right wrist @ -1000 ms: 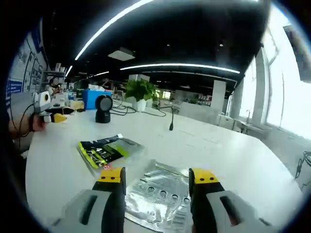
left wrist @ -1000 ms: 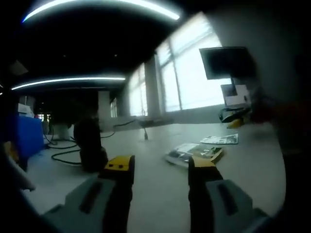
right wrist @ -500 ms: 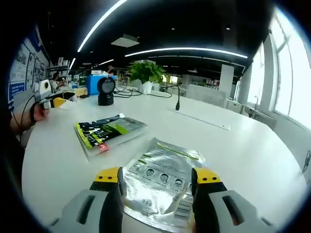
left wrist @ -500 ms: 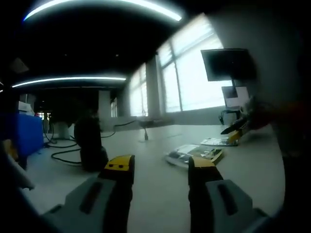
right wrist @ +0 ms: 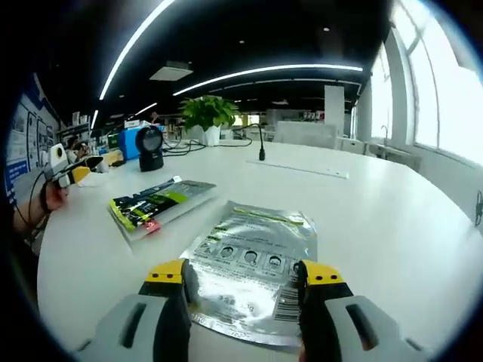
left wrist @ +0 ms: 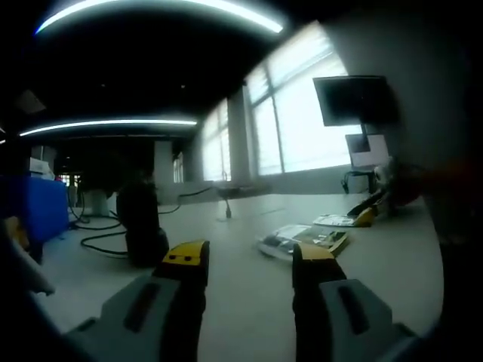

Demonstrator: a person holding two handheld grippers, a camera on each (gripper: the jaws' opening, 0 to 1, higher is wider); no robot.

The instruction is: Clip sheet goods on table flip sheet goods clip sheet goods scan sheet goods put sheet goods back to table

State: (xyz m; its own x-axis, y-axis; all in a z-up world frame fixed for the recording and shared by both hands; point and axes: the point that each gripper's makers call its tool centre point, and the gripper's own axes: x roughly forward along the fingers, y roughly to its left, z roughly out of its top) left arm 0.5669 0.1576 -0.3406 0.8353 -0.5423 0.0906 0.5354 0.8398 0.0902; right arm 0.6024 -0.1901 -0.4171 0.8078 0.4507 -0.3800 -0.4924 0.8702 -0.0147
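Observation:
A silver foil sheet pack (right wrist: 253, 260) lies flat on the white table (right wrist: 377, 226). My right gripper (right wrist: 243, 275) is open, its yellow-tipped jaws standing either side of the pack's near edge. A green-and-black pack (right wrist: 155, 204) lies to the pack's left. In the left gripper view my left gripper (left wrist: 247, 260) is open over bare table, with nothing between its jaws. Beyond it lie the green-and-black pack (left wrist: 306, 240) and the silver pack (left wrist: 336, 220), where the right gripper (left wrist: 370, 213) comes in from the right.
A black barcode scanner (right wrist: 151, 147) stands at the back left of the table, seen dark and close in the left gripper view as scanner (left wrist: 141, 226). Cables, a potted plant (right wrist: 204, 121) and a thin microphone (right wrist: 261, 147) stand further back. A monitor (left wrist: 351, 98) hangs near the windows.
The right gripper has come lower and closer to the silver pack, whose near edge now lies between its jaws. The left gripper has hardly moved.

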